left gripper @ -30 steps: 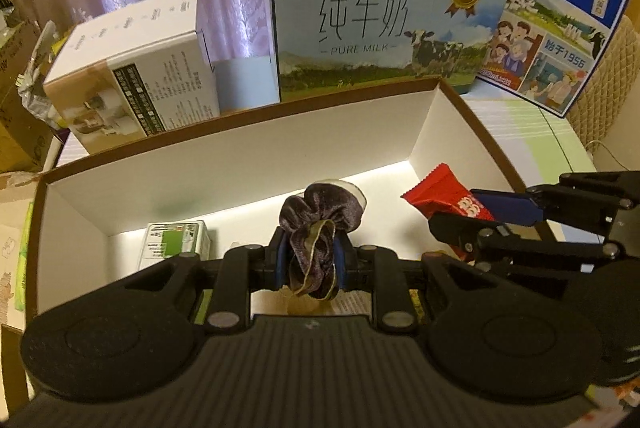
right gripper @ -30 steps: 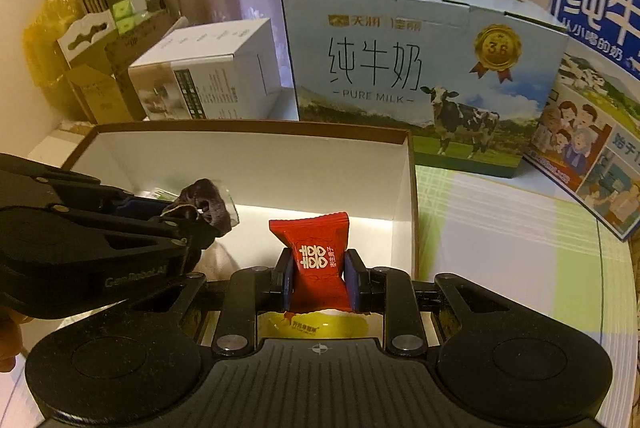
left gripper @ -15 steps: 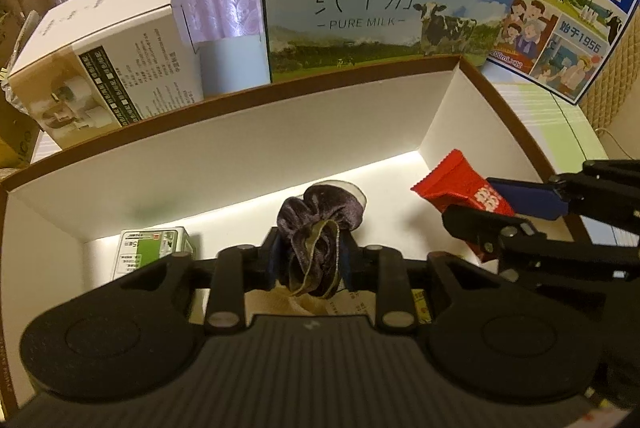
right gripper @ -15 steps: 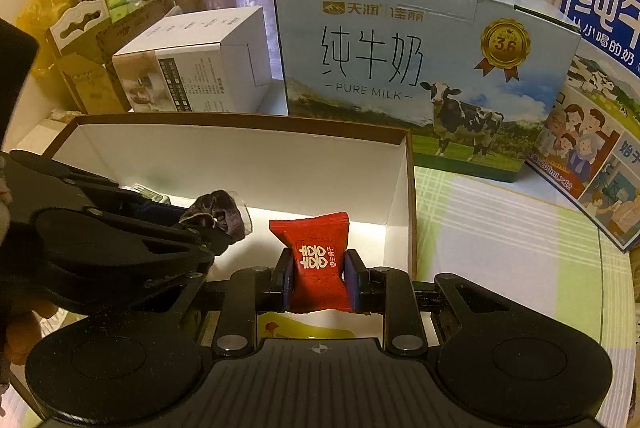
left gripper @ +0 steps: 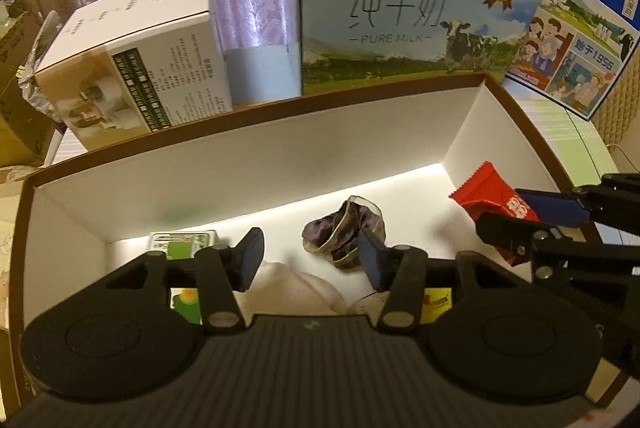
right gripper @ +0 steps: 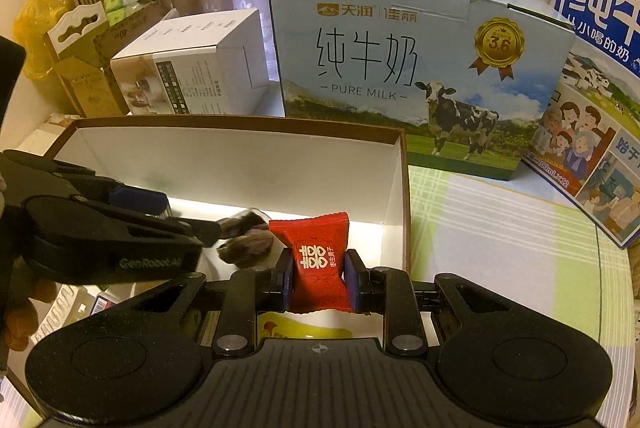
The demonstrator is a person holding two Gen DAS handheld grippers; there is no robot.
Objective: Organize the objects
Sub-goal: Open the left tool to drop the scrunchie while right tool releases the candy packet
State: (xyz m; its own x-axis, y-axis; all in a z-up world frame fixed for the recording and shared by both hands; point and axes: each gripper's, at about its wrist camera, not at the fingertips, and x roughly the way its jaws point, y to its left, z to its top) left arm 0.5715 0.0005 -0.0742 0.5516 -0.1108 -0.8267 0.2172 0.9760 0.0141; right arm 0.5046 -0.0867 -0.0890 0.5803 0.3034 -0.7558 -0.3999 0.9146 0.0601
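My left gripper [left gripper: 310, 254] hangs over the brown-rimmed white box [left gripper: 256, 159], its jaws opening. The dark purple scrunchie [left gripper: 344, 228] has left the pads and lies loose in the box just past the right fingertip; it shows blurred [right gripper: 244, 240] in the right wrist view. My right gripper [right gripper: 318, 272] is shut on a red candy packet [right gripper: 316, 260], held over the box's right end. From the left wrist view the same packet [left gripper: 490, 197] sits between the right gripper's fingers at the right.
In the box lie a green-and-white small carton [left gripper: 182, 242], a pale crumpled bag [left gripper: 296, 288] and a yellow packet [right gripper: 296, 330]. Behind stand a blue milk case [right gripper: 416, 67], a white carton box [left gripper: 132, 55] and a second blue milk box [left gripper: 576, 7]. Curtains hang beyond.
The left gripper's jaws have parted and the scrunchie has dropped out of them into the box. The right gripper still holds the red packet in the same place.
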